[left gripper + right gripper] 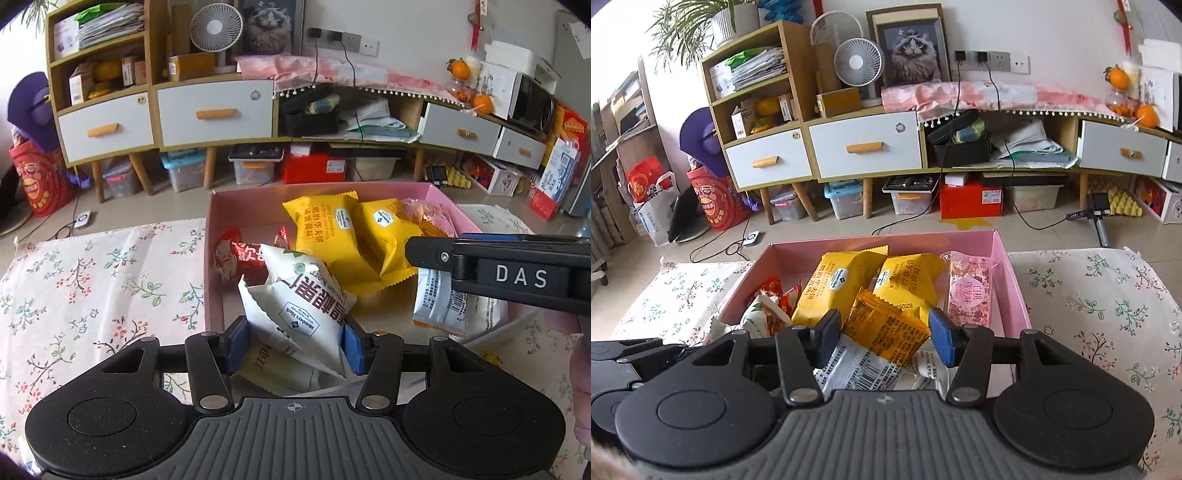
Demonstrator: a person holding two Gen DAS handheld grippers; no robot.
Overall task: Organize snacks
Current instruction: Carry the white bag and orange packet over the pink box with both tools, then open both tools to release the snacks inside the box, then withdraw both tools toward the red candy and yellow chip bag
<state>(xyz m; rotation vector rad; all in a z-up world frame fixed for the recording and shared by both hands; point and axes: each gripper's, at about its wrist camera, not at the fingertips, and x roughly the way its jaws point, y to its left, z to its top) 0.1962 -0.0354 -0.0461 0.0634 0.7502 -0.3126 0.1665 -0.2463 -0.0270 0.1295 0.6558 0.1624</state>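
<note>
Snacks lie piled in a pink box (pixel 218 258) on a flowered cloth (pixel 92 277), and the step in hand looks like loading the box.

From the left wrist camera, the left gripper (pixel 293 341) has its blue pads (pixel 237 341) pressed against both sides of a white packet (pixel 303 295), pinching it. The packet hangs tilted over the near end of the box, above another pale packet (pixel 273 365). Beyond it lie a red packet (pixel 240 258), two yellow packets (pixel 325 236) and, at the far right corner, a pink packet (pixel 428 218). The right gripper (pixel 498 269) crosses this view from the right, side on, over a white barcode packet (pixel 454 306); from here I cannot tell how its jaws stand.

From the right wrist camera, the right gripper (pixel 884 338) is spread wide and grips nothing. An orange packet (pixel 886 328) and the barcode packet (pixel 857 369) lie between and below its fingers, apparently untouched. The yellow packets (pixel 834 291) and the pink packet (pixel 967 291) lie further into the box (pixel 1012 280); the pink one lies flat along the right wall.

The next move probably calls for lowering the white packet into a gap at the near left and letting go. The right gripper would need to drop and close if the orange packet is its target.
</note>
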